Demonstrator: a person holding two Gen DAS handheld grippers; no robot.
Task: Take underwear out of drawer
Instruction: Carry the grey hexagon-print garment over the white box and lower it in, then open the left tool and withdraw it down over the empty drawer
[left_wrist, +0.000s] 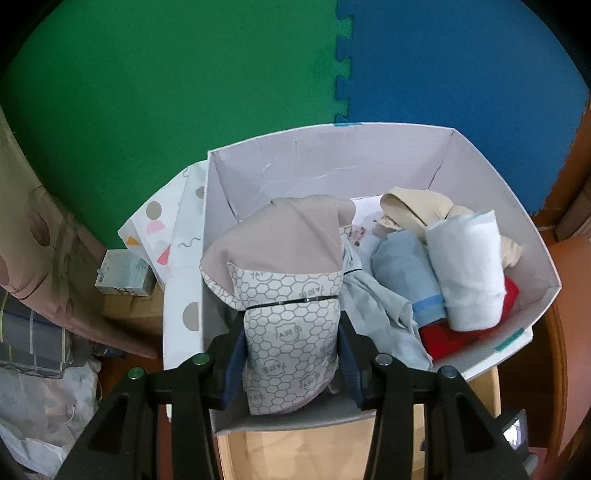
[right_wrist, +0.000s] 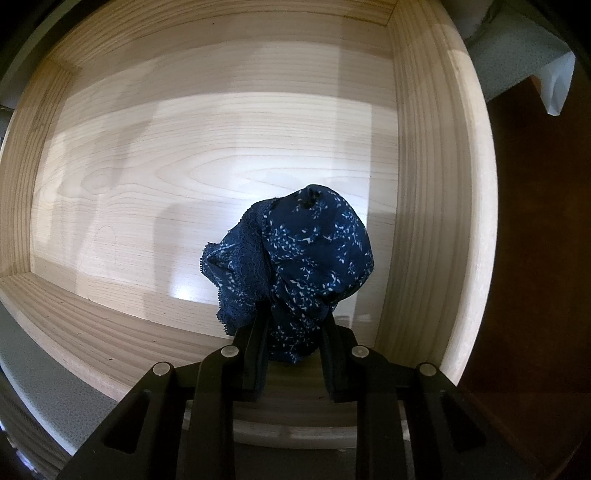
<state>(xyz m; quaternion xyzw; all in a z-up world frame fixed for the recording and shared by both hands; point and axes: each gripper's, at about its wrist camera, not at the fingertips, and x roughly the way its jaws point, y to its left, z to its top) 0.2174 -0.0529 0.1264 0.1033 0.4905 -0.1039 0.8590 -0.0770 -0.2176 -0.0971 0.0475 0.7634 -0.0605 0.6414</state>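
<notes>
In the left wrist view my left gripper (left_wrist: 291, 343) is shut on beige underwear with a honeycomb-print band (left_wrist: 288, 295), held over the near left corner of a white cardboard box (left_wrist: 332, 155). The box holds several other rolled garments: a white one (left_wrist: 467, 269), a light blue one (left_wrist: 402, 269), a cream one (left_wrist: 413, 208) and a red one (left_wrist: 469, 332). In the right wrist view my right gripper (right_wrist: 293, 325) points down into a pale wooden drawer (right_wrist: 184, 147) and is shut on navy floral underwear with lace trim (right_wrist: 295, 254). The rest of the drawer floor is bare.
Green (left_wrist: 166, 92) and blue (left_wrist: 461, 74) foam mats lie beyond the box. Patterned white paper (left_wrist: 173, 236) and a small carton (left_wrist: 123, 273) sit left of the box, with fabric and bags at the far left. Dark brown wood (right_wrist: 535, 258) borders the drawer's right wall.
</notes>
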